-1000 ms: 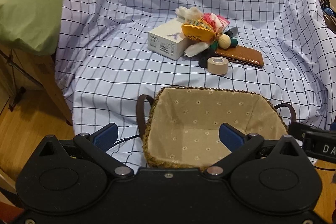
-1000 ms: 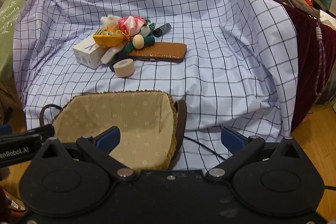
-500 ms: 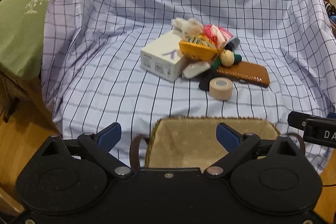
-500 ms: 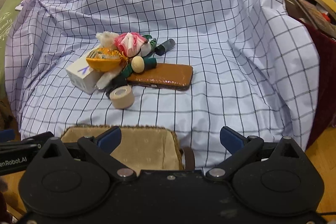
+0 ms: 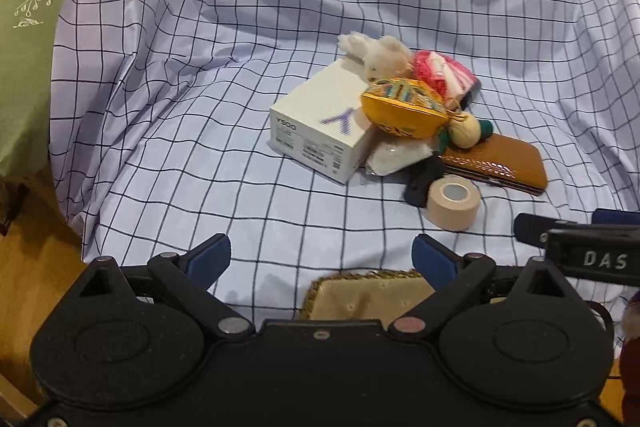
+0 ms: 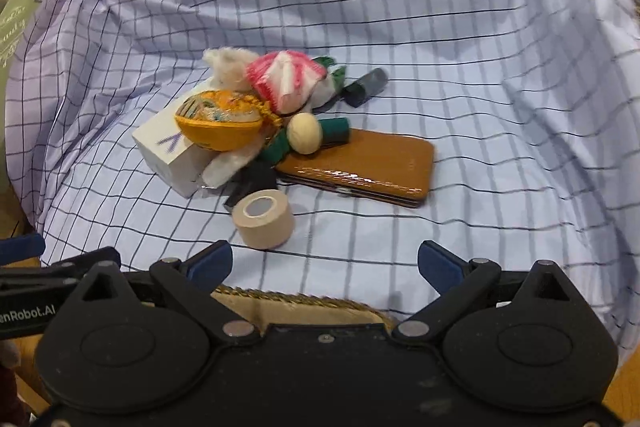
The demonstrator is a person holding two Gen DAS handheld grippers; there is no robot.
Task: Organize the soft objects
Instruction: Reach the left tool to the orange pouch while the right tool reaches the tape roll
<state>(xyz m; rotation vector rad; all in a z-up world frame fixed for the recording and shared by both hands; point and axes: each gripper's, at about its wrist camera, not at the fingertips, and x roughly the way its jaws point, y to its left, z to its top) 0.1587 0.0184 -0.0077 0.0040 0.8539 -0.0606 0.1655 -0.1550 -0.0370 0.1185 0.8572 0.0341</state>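
I'm on the approach — checked sheet (image 5: 200, 155) ahead, basket (image 5: 360, 291) just under both claws. The pile sits mid-sheet: plush bunny (image 5: 384, 57) touching the white box (image 5: 320, 131). Left claw (image 5: 322, 259) and right claw (image 6: 324, 263) gape wide, empty. Next, I'd judge: reach in and pinch something soft.

Bare checked cloth (image 5: 192, 163) is left open to the left of the white box (image 5: 320, 131) — the box's right side is crowded by the yellow pouch (image 5: 404, 107), tape roll (image 5: 452, 203) and brown wallet (image 5: 500, 163).
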